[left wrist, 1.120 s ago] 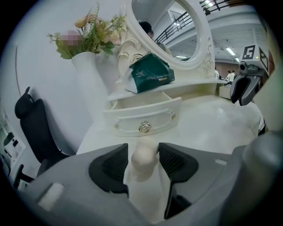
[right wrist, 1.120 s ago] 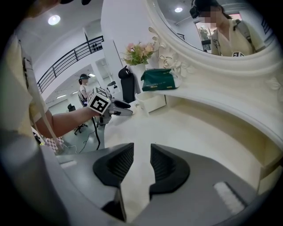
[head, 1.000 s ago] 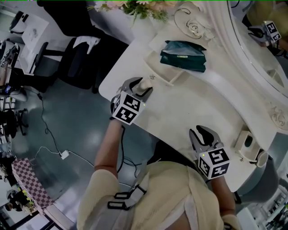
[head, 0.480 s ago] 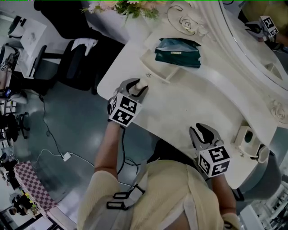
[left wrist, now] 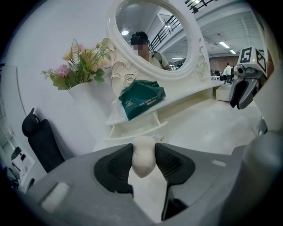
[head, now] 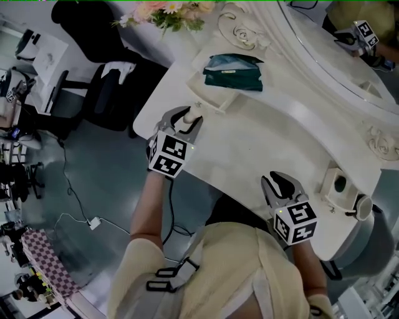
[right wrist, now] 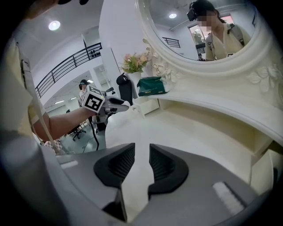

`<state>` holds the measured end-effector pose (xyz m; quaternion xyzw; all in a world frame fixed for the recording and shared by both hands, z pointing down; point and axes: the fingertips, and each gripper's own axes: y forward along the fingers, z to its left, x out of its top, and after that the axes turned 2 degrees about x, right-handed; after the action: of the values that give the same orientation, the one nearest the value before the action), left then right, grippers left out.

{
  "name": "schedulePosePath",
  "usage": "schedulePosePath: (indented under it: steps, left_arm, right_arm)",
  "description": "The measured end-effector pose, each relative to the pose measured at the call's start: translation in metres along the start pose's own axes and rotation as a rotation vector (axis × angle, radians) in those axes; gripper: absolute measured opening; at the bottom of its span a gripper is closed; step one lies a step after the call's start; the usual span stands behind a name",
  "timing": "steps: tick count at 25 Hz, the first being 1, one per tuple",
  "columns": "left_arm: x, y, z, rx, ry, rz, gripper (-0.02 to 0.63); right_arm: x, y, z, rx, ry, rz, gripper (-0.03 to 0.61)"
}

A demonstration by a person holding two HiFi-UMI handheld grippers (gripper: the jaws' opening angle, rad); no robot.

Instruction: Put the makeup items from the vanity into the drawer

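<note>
Since a sec ago your left hand-held gripper [head: 189, 118] has closed in: the jaws stood wider round the cream makeup sponge [left wrist: 143, 156], and now both pads press on its sides. The sponge is upright at the front-left part of the worktop [head: 262, 140], just in front of the low shelf [head: 215, 101] w/ the green pouch [head: 232, 71] on it. Can't tell if its base touches the surface. Your right hand-held gripper [head: 280, 185] is approx. where it was, near the worktop's front edge close to you and well apart from the left one. Its jaws are part open and closing, w/ nothing between them; only bare worktop shows thru the gap. Flowers [head: 165, 11] stand behind the shelf, and the oval mirror [head: 336, 43] runs along the back.
</note>
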<state>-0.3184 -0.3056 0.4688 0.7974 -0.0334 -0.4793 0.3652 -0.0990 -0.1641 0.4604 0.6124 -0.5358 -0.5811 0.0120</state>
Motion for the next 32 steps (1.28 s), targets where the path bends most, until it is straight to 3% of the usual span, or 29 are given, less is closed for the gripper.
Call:
schedulePosePath:
  steps: [19,27,32]
  left_arm:
    - [0.08,0.025,-0.01,0.028,0.069,-0.099,0.164]
    - [0.081,0.041,-0.012,0.031,0.122,-0.063,0.17]
    - [0.082,0.044,-0.008,0.067,0.127,-0.077,0.207]
  right_arm:
    - [-0.016,-0.036,-0.023,-0.096,0.091,-0.049,0.102]
    - [-0.02,-0.04,-0.029,-0.125,0.118,-0.054,0.098]
    - [-0.02,-0.042,-0.033,-0.138,0.127,-0.058,0.098]
